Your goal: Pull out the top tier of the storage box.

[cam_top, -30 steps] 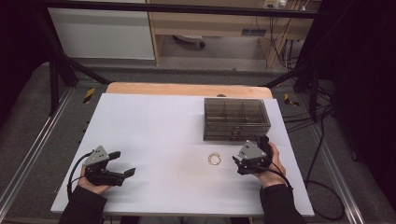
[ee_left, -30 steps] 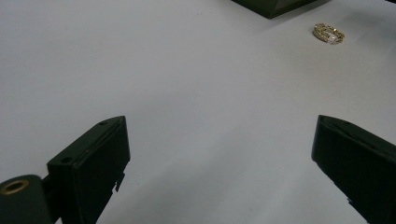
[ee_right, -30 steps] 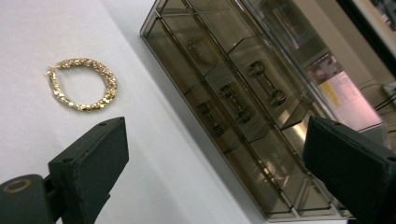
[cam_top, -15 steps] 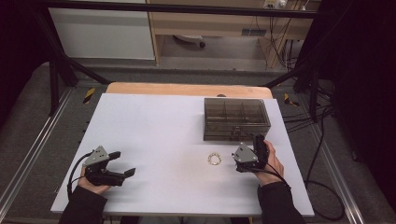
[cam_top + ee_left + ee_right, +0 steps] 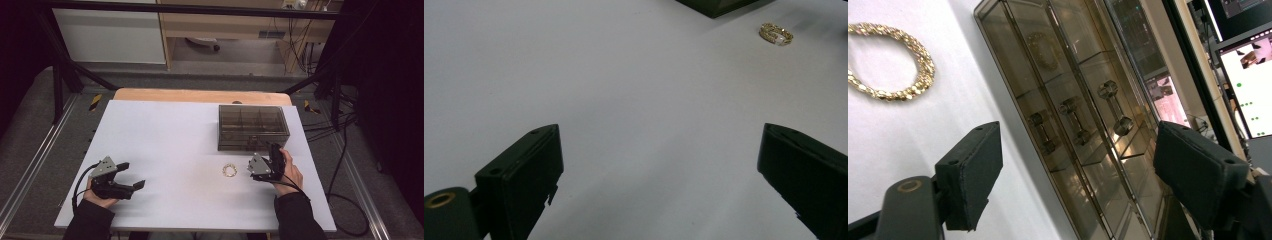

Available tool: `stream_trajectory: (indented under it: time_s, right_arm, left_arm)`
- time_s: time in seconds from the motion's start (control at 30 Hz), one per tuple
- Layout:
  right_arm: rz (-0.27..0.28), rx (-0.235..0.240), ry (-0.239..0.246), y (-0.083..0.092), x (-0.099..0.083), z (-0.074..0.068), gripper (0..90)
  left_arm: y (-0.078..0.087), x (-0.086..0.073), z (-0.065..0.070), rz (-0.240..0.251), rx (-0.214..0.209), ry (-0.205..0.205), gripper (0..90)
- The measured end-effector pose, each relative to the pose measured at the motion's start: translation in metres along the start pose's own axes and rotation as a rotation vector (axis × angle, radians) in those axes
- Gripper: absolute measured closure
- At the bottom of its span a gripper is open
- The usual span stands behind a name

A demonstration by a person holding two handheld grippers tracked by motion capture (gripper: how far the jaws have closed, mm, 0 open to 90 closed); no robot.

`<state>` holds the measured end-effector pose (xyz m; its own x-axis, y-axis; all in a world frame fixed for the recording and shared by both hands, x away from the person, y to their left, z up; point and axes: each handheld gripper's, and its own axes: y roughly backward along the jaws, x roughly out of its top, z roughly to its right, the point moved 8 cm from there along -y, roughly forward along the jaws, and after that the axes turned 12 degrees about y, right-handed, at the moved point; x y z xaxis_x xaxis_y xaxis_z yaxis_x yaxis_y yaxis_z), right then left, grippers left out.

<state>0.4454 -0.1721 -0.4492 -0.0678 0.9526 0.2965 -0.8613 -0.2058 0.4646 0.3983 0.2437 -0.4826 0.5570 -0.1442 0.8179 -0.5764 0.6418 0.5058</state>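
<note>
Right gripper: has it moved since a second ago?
Yes, slightly. In the high view the right gripper has turned and edged away from the gold chain bracelet, toward the smoky transparent plastic compartment box. Its jaws have just been closing, nothing between them.

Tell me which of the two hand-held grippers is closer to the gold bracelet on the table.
The right hand-held gripper. It sits just beside the gold bracelet, below the smoky plastic box. The left hand-held gripper is far across the white table.

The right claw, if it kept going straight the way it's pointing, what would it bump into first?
Most likely the smoky clear box. The right claw, open with nothing between its jaws, looks straight at the box's side. The gold bracelet lies off to one side, out of its path. How near the box is, I can't tell.
</note>
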Motion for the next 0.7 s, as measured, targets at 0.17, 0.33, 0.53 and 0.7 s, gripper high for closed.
stream_trajectory:
  time_s: [0.17,0.33,0.53,0.7]
  right_arm:
    - [-0.005,-0.017,0.011,-0.0016,-0.0008,0.0012,22.4]
    - [-0.023,-0.04,0.032,-0.0041,-0.0031,0.0026,24.6]
    - [-0.029,-0.054,0.056,-0.0058,-0.0042,0.004,27.1]
    - [-0.038,-0.072,0.069,-0.0082,-0.0059,0.0047,29.2]
  left_arm:
    - [0.0003,0.0002,-0.0001,0.001,0.0,0.0,4.2]
    - [-0.0001,-0.0001,0.0001,-0.001,-0.001,-0.001,4.2]
    - [-0.0001,-0.0001,0.0,-0.001,0.0,0.001,4.2]
    - [-0.0001,-0.0002,-0.0001,-0.001,-0.002,0.0,4.3]
